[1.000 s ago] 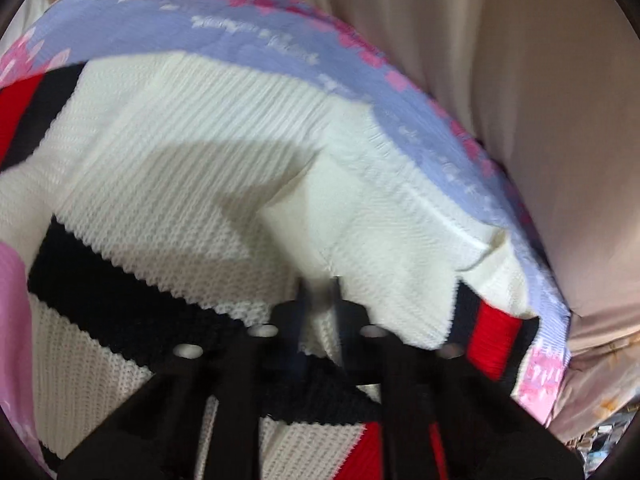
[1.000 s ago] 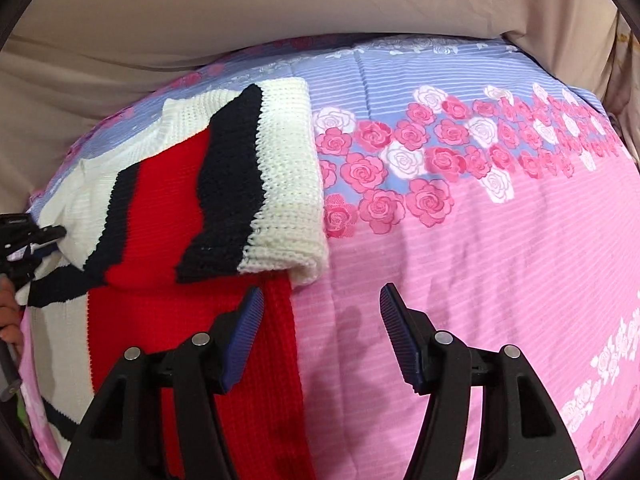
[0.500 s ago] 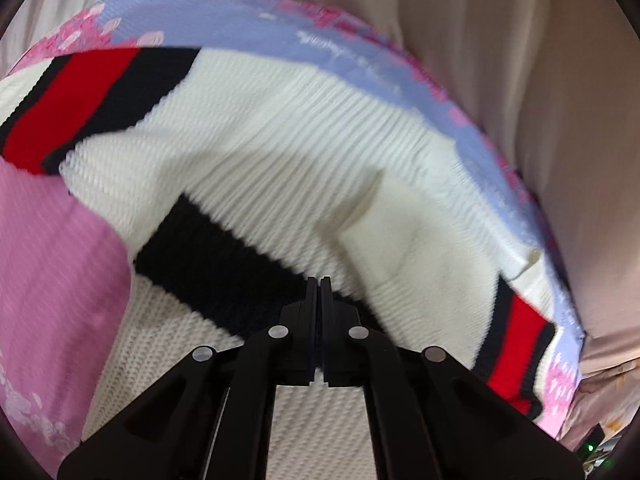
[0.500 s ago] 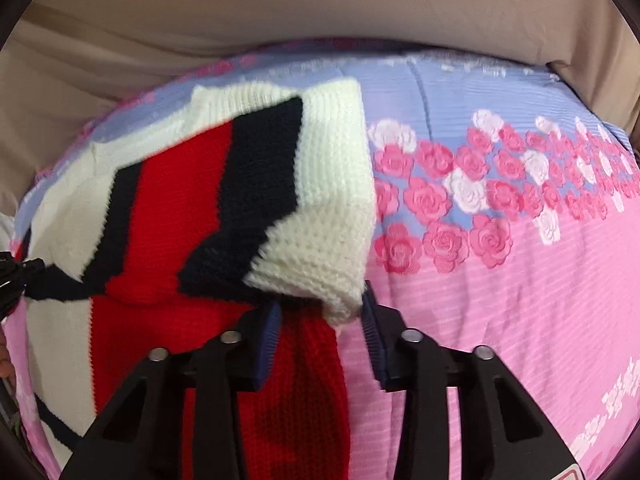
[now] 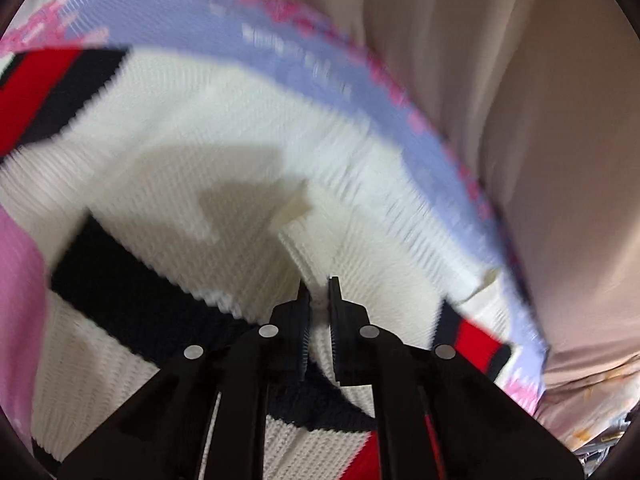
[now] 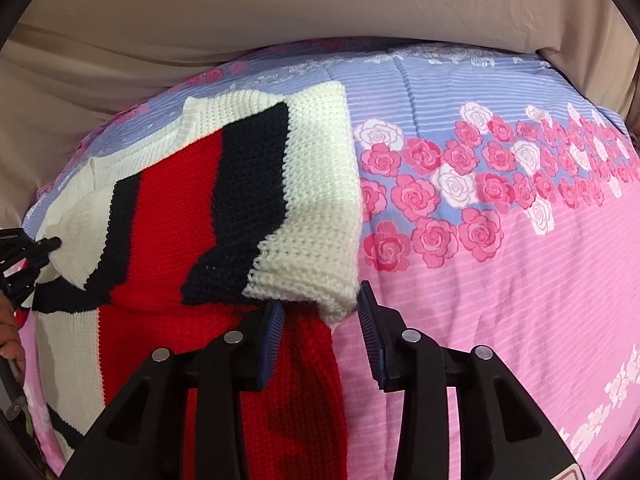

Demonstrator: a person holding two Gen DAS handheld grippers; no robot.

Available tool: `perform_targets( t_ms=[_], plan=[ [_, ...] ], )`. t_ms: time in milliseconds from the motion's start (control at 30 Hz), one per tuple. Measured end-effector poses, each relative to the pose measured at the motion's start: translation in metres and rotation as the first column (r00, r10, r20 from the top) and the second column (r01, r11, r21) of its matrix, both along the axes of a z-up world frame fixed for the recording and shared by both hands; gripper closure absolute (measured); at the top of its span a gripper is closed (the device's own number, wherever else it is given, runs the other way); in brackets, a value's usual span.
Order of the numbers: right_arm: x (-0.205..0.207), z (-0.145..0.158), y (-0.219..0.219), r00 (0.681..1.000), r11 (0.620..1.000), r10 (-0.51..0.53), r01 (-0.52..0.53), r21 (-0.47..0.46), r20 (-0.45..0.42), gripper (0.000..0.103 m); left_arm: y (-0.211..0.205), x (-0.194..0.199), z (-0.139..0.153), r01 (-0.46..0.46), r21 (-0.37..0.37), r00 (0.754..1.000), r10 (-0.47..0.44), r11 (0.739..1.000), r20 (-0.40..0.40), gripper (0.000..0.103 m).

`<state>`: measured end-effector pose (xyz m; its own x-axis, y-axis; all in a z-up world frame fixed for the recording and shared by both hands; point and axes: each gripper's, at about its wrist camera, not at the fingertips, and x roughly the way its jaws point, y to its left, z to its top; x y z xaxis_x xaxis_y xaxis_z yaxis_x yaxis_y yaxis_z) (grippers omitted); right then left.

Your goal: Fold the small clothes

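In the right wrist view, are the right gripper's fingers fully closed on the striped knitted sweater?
No: the right gripper has a clear gap, the red, black and cream knitted sweater corner between its fingers.

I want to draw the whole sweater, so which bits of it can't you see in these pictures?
- Left wrist view: the sweater is motion-blurred; its near edge is hidden behind the left gripper.
- Right wrist view: the sweater's lower part is cut off by the picture edge and covered by the right gripper.
- Folded-over sleeve hides what lies beneath.
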<state>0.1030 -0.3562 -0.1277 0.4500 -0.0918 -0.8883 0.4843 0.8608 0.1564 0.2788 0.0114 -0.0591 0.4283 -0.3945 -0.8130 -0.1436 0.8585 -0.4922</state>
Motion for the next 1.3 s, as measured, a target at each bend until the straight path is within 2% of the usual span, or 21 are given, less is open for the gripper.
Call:
perform_targets(
  t_ms=[100, 167, 233, 267, 367, 433, 467, 533, 600, 633, 733, 867, 933, 1000, 1067, 1100, 1133, 1167, 1200, 1233, 1300],
  plan=[
    [0.002, 0.005, 0.0, 1.0, 1.0, 0.019, -0.019, -0.017, 0.013, 0.067, 0.018, -0.006, 0.012, -0.04, 0.058, 0.998, 0.036, 0.998, 0.054, 0.096],
    [0.004, 0.0, 0.003, 0.999, 0.999, 0.037, -0.037, -0.015, -0.006, 0.067, 0.03, -0.006, 0.001, -0.052, 0.091, 0.999, 0.05, 0.995, 0.018, 0.096],
    [0.003, -0.001, 0.007, 0.999, 0.999, 0.042, -0.042, -0.005, -0.018, 0.067, 0.036, -0.006, -0.017, -0.044, 0.078, 0.998, 0.048, 0.996, -0.047, 0.095],
    [-0.001, 0.004, 0.01, 0.999, 0.999, 0.04, -0.04, 0.002, -0.004, 0.067, 0.037, -0.008, -0.021, -0.039, 0.078, 0.997, 0.043, 0.996, -0.057, 0.095],
    [-0.015, 0.035, 0.02, 0.993, 0.999, 0.048, -0.048, 0.005, 0.11, 0.067, 0.033, -0.011, -0.023, -0.02, 0.112, 0.999, 0.024, 0.993, -0.039, 0.095],
    [-0.012, 0.047, 0.027, 0.987, 0.997, 0.081, -0.081, -0.004, 0.142, 0.07, 0.029, -0.01, -0.022, -0.014, 0.132, 0.999, 0.019, 0.991, -0.032, 0.095],
    [-0.004, 0.048, 0.03, 0.984, 0.994, 0.108, -0.109, 0.003, 0.139, 0.08, 0.028, -0.009, -0.022, -0.013, 0.14, 0.999, 0.018, 0.99, -0.03, 0.094],
    [0.009, 0.038, 0.03, 0.986, 0.991, 0.13, -0.13, -0.013, 0.103, 0.086, 0.028, -0.008, -0.021, -0.016, 0.147, 0.999, 0.021, 0.989, -0.029, 0.094],
    [0.024, 0.01, 0.027, 0.993, 0.992, 0.121, -0.121, -0.018, 0.013, 0.095, 0.027, -0.007, -0.022, -0.019, 0.142, 0.999, 0.024, 0.99, -0.031, 0.094],
    [0.027, -0.004, 0.025, 0.993, 0.993, 0.114, -0.114, -0.008, -0.032, 0.103, 0.028, -0.007, -0.022, -0.018, 0.14, 0.999, 0.022, 0.99, -0.03, 0.094],
    [0.029, -0.01, 0.024, 0.993, 0.993, 0.116, -0.117, -0.025, -0.033, 0.103, 0.032, -0.01, -0.025, -0.001, 0.14, 1.0, 0.004, 0.99, -0.023, 0.092],
    [0.034, 0.013, 0.039, 0.994, 0.993, 0.113, -0.113, -0.045, -0.003, 0.102, 0.033, -0.013, -0.025, 0.004, 0.143, 1.0, -0.002, 0.99, -0.012, 0.092],
    [0.041, -0.002, 0.046, 0.986, 0.987, 0.14, -0.146, -0.067, -0.088, 0.103, 0.034, -0.013, -0.024, -0.006, 0.14, 1.0, 0.009, 0.99, -0.017, 0.092],
    [0.042, -0.006, 0.048, 0.986, 0.986, 0.141, -0.148, -0.081, -0.091, 0.103, 0.042, -0.014, -0.02, -0.026, 0.094, 0.999, 0.029, 0.995, -0.03, 0.09],
    [0.039, 0.006, 0.048, 0.989, 0.99, 0.13, -0.133, -0.044, -0.073, 0.098, 0.06, -0.018, -0.007, -0.067, 0.048, 0.998, 0.067, 0.997, -0.008, 0.089],
    [0.035, 0.014, 0.048, 0.991, 0.991, 0.128, -0.129, -0.032, -0.049, 0.097, 0.073, -0.022, 0.0, -0.097, 0.034, 0.995, 0.096, 0.995, 0.01, 0.081],
    [0.031, 0.019, 0.049, 0.991, 0.991, 0.129, -0.13, -0.029, -0.036, 0.096, 0.098, -0.026, 0.009, -0.148, 0.019, 0.989, 0.147, 0.989, 0.031, 0.065],
    [0.025, 0.026, 0.053, 0.991, 0.99, 0.134, -0.135, -0.033, -0.024, 0.092, 0.118, -0.029, 0.013, -0.194, 0.02, 0.98, 0.193, 0.981, 0.039, 0.057],
    [0.02, 0.031, 0.056, 0.99, 0.989, 0.14, -0.141, -0.034, -0.013, 0.09, 0.138, -0.03, 0.015, -0.242, 0.034, 0.97, 0.241, 0.97, 0.04, 0.045],
    [0.014, 0.034, 0.059, 0.989, 0.988, 0.147, -0.147, -0.036, -0.007, 0.084, 0.165, -0.031, 0.016, -0.311, 0.057, 0.95, 0.309, 0.949, 0.034, 0.041],
    [0.0, 0.04, 0.069, 0.986, 0.985, 0.166, -0.167, -0.045, -0.009, 0.079, 0.229, -0.029, 0.009, -0.451, 0.117, 0.892, 0.453, 0.885, 0.01, 0.04]
  ],
)
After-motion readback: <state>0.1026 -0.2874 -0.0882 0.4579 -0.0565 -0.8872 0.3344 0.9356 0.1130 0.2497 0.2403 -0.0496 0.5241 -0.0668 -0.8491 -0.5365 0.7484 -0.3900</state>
